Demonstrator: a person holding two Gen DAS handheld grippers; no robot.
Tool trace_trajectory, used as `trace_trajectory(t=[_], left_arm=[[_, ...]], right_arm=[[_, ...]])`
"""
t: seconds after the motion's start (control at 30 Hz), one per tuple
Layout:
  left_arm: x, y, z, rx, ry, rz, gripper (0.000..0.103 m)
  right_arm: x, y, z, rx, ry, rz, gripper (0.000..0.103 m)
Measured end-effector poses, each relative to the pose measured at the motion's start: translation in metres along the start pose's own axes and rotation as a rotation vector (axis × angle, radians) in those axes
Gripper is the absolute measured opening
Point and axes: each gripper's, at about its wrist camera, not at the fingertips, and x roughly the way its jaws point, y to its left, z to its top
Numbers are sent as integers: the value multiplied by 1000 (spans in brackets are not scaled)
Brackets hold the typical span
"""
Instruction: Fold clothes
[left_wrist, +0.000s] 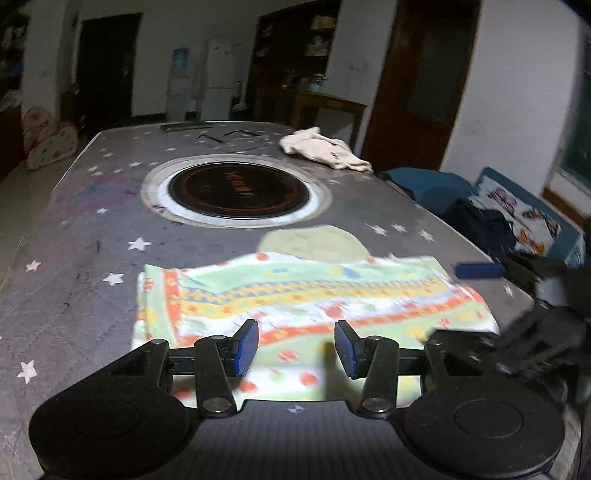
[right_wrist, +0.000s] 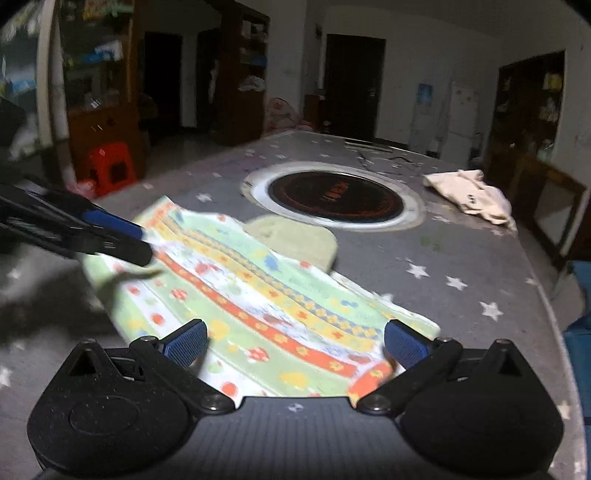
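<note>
On the star-patterned counter (left_wrist: 74, 258), near the front edge, a patterned cloth (left_wrist: 295, 295) lies flat as a folded rectangle, its long axis running side to side across both wrist views, stripes parallel to that axis. The left gripper (left_wrist: 295, 347) hovers over the near long edge; its fingers (left_wrist: 246, 347) stand apart with cloth below them, pads not pressing on anything visible: released. The right gripper (right_wrist: 293, 343) sits over the cloth's right-hand end, fingers (right_wrist: 406, 347) spread wide, empty as well. Cloth lies directly ahead of and beneath both grippers, so neither is clearly nearer; each covers its own end of the near edge. Judgement: the next fold likely needs both to pinch that near edge and carry it toward the round inset hob (left_wrist: 238, 194). A pale green cloth (left_wrist: 314, 242) shows beyond the far edge. A cream garment (left_wrist: 325, 149) lies well apart, at the far right of the counter.
</note>
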Motion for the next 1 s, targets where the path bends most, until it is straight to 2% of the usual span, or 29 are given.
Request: trace_trajectory(t=[0.2,0.33,0.57,0.77,0.93,1.0], left_arm=[[-7,-10,-15,39,3,11,48],[-5,-8,-23,23,19,27,48],[-22,-13,-18,22,-28,22,50],[-7,-7,-27,6,24,48,49],[-21,-5,-23,2,-12,51,50],[-25,-1,-20,-18,-31,60,50]], right_arm=[[-5,-8,-6,36,5,-27,103],[-1,-17,-16,41,62,-68,103],[-16,-24,-10,36,6,-121,103],[-6,-27,-19,29,72,-130,103],[-28,-17,-7,-28,-6,-139,103],[-35,-6,-1,-51,-42,-101,103]])
